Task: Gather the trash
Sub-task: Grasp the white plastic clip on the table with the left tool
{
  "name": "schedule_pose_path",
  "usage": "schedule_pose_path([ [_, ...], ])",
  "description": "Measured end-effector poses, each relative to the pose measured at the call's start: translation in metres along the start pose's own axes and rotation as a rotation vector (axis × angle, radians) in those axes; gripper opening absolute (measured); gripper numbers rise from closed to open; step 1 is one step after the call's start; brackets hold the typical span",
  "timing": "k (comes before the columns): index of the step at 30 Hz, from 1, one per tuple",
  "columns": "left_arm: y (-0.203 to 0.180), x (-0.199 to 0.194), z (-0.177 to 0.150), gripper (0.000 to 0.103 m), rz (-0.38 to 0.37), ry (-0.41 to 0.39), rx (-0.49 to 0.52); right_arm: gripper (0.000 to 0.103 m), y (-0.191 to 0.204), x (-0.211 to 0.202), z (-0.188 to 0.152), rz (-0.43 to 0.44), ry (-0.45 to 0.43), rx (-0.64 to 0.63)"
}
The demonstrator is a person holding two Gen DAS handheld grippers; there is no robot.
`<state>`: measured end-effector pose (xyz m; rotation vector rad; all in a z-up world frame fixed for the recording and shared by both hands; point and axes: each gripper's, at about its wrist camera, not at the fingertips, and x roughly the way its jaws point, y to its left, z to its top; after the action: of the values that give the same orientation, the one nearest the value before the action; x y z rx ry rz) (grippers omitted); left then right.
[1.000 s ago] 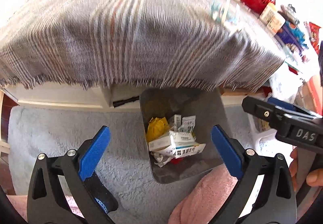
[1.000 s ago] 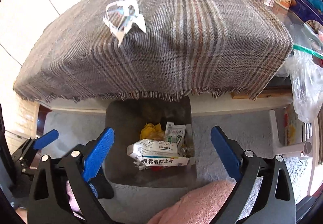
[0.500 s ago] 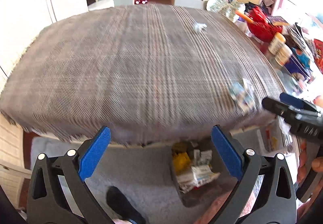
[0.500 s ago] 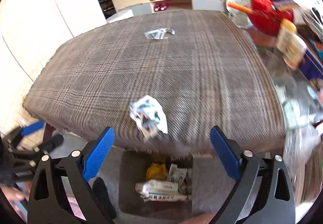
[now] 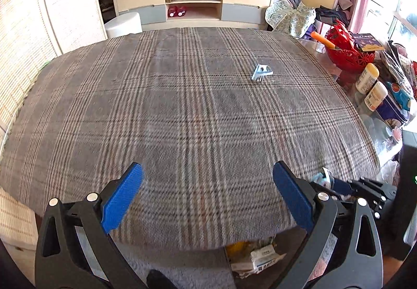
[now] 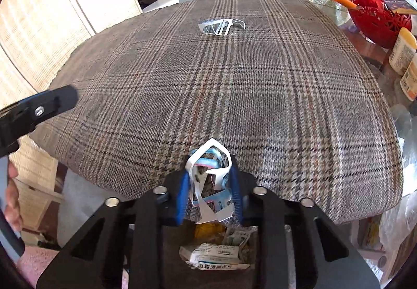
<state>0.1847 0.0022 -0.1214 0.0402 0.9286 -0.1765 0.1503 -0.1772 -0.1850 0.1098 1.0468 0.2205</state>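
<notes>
Right hand-held gripper (image 6: pixel 209 190) has just been closing and now pinches the crumpled wrapper (image 6: pixel 208 176) at the near edge of the bench (image 5: pixel 182 106); a second ago its jaws stood wide and empty over the bin (image 6: pixel 216 255). So I read this piece as grabbed, with the drop into the bin next. Both views have swung up from the bin to the plaid cloth, so both hands have come up over the bench. Left hand-held gripper (image 5: pixel 208 200) hangs wide open, nothing between its pads, tilted down over the near half of the cloth. From its view I see the right one low at the right edge with the wrapper at its tip. Right is pitched steeply down, pads on both sides of the wrapper, which sticks up past the tips. The bin sits on the floor right below the bench edge, already holding boxes and paper. One more scrap (image 5: pixel 261 71) lies far across the cloth, well apart from both; I'd send left for it.
</notes>
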Motion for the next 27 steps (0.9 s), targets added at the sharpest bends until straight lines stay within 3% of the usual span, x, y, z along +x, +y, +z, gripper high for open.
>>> schedule_pose_path([
  [7, -0.030, 0.054, 0.054, 0.094, -0.039, -0.012, 0.034, 0.021, -0.033, -0.014, 0.030, 0.038, -0.056, 0.031],
  [11, -0.050, 0.091, 0.081, 0.082, -0.073, -0.010, 0.036, 0.021, -0.054, -0.010, 0.046, 0.026, -0.073, 0.042],
  [19, -0.079, 0.149, 0.115, 0.067, -0.072, 0.016, 0.075, 0.021, -0.081, 0.008, 0.075, 0.011, -0.090, 0.058],
  [22, -0.081, 0.163, 0.118, 0.054, -0.075, 0.047, 0.077, 0.021, -0.086, 0.015, 0.080, 0.014, -0.089, 0.060],
  [25, -0.081, 0.174, 0.116, 0.032, -0.077, 0.081, 0.080, 0.021, -0.088, 0.021, 0.082, 0.014, -0.081, 0.062],
  [27, -0.079, 0.173, 0.115, 0.027, -0.078, 0.078, 0.081, 0.021, -0.089, 0.023, 0.081, 0.016, -0.077, 0.069],
])
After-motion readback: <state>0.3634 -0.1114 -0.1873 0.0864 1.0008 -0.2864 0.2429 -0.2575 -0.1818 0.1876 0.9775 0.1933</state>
